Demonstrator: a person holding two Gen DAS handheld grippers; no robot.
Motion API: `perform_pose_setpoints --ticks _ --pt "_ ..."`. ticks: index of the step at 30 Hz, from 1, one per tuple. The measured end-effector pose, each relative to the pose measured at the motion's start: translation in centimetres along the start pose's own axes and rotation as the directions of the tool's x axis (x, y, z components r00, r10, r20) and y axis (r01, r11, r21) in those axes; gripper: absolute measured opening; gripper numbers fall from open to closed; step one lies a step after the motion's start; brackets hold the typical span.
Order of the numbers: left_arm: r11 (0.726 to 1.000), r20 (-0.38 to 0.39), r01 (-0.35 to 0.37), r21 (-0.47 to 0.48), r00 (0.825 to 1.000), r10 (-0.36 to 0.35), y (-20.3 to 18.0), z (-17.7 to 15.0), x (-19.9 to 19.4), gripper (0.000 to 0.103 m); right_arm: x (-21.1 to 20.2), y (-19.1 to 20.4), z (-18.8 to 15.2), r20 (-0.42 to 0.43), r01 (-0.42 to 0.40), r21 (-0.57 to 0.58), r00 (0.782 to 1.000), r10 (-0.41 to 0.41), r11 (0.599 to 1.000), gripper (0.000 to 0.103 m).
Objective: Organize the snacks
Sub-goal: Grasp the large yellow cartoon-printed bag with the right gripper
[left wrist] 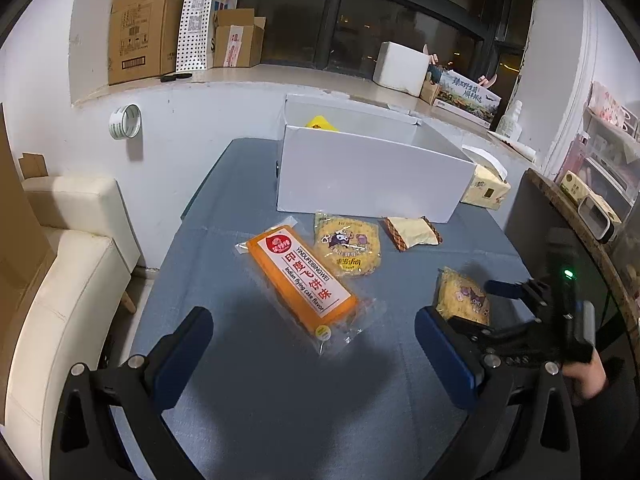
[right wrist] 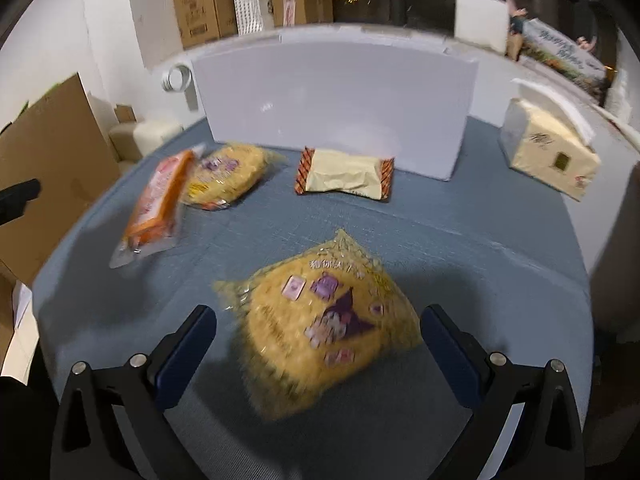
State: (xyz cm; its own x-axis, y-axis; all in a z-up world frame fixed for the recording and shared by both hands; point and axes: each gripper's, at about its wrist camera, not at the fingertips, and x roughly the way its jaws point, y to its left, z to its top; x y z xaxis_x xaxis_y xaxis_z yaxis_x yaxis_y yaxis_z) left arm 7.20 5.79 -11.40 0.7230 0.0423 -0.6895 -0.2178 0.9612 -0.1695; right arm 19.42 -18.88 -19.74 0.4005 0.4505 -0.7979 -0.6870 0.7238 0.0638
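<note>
The right gripper (right wrist: 318, 344), jaws spread wide, straddles the yellow noodle pack (right wrist: 320, 328) on the blue worktop (right wrist: 480, 240), while the left gripper (left wrist: 314, 354) hangs released near the orange packet (left wrist: 304, 280).

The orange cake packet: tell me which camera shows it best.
The left wrist view. There the orange cake packet lies flat, sharp, with its label readable, ahead of the open left tool. The right wrist view shows it blurred and edge-on at the left.

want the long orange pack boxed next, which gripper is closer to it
Left. The left gripper hovers open just short of the orange pack; the right gripper straddles a yellow snack bag farther right.
</note>
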Motion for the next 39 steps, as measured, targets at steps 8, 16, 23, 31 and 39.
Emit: perform_pose_setpoints --ticks 8,16,23,31,39 --pt "1.0 -0.017 0.002 -0.01 1.0 -0.002 0.3 -0.1 0.6 0.103 1.6 -0.4 1.1 -0.051 -0.057 -0.029 0.997 0.056 0.998 0.103" --pt "1.0 -0.032 -0.015 -0.001 0.999 0.015 0.3 -0.3 1.4 0.103 0.7 -0.2 1.0 -0.016 -0.054 -0.002 0.998 0.054 0.999 0.079" --pt "1.0 -0.081 -0.022 -0.021 0.996 0.021 0.6 0.6 4.1 0.103 -4.8 1.0 -0.7 0.123 -0.067 0.035 0.99 0.063 0.997 0.079" --pt "0.984 -0.185 -0.14 -0.111 0.976 0.117 -0.7 2.3 9.3 0.103 -8.8 0.9 -1.9 0.202 -0.026 0.095 0.979 0.006 0.995 0.079" --pt "0.929 -0.317 -0.321 -0.184 0.914 0.253 -1.8 2.5 15.0 0.103 -8.9 -0.4 -2.6 0.203 -0.025 0.163 0.979 -0.009 0.986 0.079"
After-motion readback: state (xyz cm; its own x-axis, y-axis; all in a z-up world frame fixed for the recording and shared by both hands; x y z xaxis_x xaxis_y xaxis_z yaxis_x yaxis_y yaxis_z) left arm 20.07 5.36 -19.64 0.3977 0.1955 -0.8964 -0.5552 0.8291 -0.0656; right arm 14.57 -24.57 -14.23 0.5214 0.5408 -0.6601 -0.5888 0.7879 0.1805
